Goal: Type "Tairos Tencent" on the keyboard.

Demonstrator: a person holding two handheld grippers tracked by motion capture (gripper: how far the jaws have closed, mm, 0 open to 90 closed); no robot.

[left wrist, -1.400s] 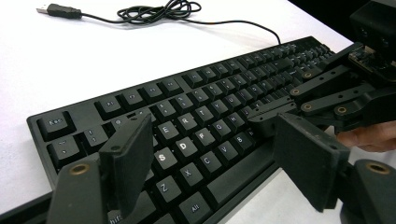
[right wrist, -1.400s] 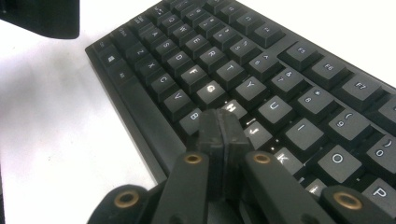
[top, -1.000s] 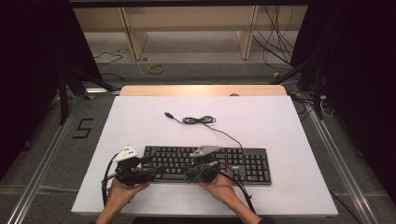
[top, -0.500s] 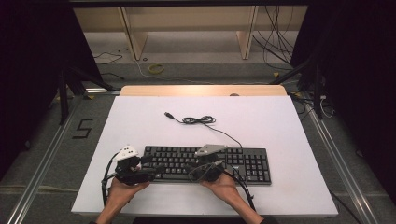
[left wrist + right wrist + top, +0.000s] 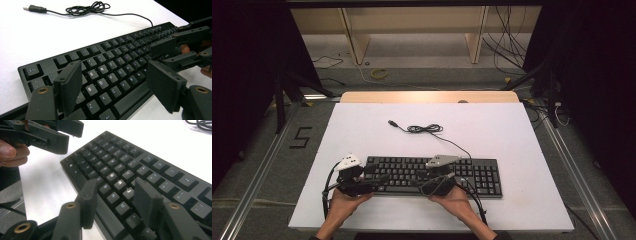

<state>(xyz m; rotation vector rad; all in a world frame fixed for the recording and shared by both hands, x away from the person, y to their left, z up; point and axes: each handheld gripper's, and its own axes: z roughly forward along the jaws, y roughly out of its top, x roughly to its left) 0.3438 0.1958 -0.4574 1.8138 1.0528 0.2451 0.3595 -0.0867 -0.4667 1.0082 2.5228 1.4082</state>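
Note:
A black keyboard (image 5: 432,175) lies flat on the white table (image 5: 492,125), near the front edge. Its thin cable (image 5: 427,129) coils behind it and ends in a loose USB plug (image 5: 392,122). My left gripper (image 5: 379,181) hovers low over the keyboard's left end, open, with the letter keys (image 5: 110,75) under its wide jaws. My right gripper (image 5: 418,183) points left over the middle keys (image 5: 120,182). Its jaws have just been opening and now stand open, nothing between the pads (image 5: 146,200). The two grippers face each other a short way apart.
A wooden strip (image 5: 427,96) edges the table's back. Beyond it stand shelf legs and loose cables on the floor (image 5: 377,74). A "5" mark (image 5: 301,137) is on the floor at the left. Bare white table surrounds the coiled cable.
The right gripper's jaws have spread apart over the keys. Both hands have stayed almost where they were, and the keyboard and cable have not moved.

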